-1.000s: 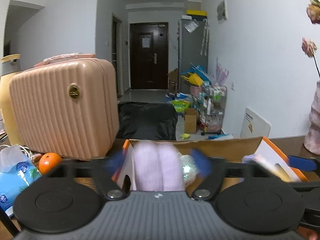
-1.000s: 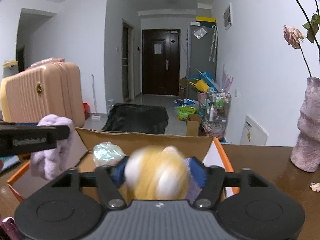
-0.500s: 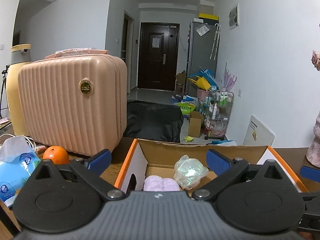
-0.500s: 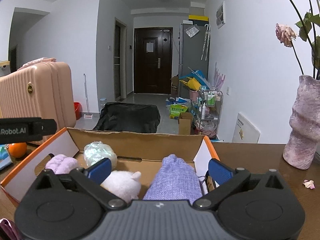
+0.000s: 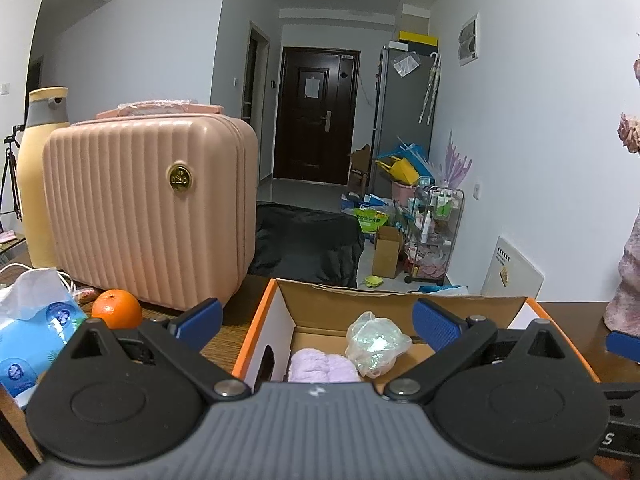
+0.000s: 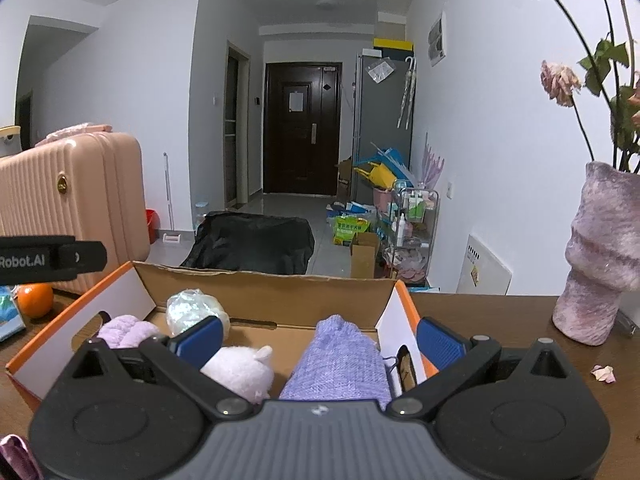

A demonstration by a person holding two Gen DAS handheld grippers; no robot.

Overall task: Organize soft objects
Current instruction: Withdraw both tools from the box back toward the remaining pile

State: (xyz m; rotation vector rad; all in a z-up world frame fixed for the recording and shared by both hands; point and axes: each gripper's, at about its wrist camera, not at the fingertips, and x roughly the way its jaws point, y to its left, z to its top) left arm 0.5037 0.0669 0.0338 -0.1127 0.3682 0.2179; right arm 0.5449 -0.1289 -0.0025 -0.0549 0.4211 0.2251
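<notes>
An open cardboard box (image 6: 264, 292) with orange rims sits on the brown table. Inside lie a fluffy lilac bundle (image 6: 124, 330), a crinkly clear plastic ball (image 6: 192, 312), a pale pink plush toy (image 6: 240, 372) and a purple knitted roll (image 6: 340, 360). My right gripper (image 6: 318, 338) hovers open over the box's near side, nothing between its blue pads. My left gripper (image 5: 316, 320) is open above the box's left end (image 5: 260, 320); the lilac bundle (image 5: 322, 366) and plastic ball (image 5: 376, 342) lie below it. The left gripper's side (image 6: 52, 258) shows in the right wrist view.
A pink ribbed suitcase (image 5: 148, 208) stands left of the box, with an orange (image 5: 116, 314) and a blue tissue pack (image 5: 28, 328) before it. A pink vase (image 6: 600, 260) of dried roses stands at the right, a fallen petal (image 6: 604, 372) near it.
Both grippers opened. The left let go of the lilac bundle and the right let go of the plush toy; both things now lie in the box.
</notes>
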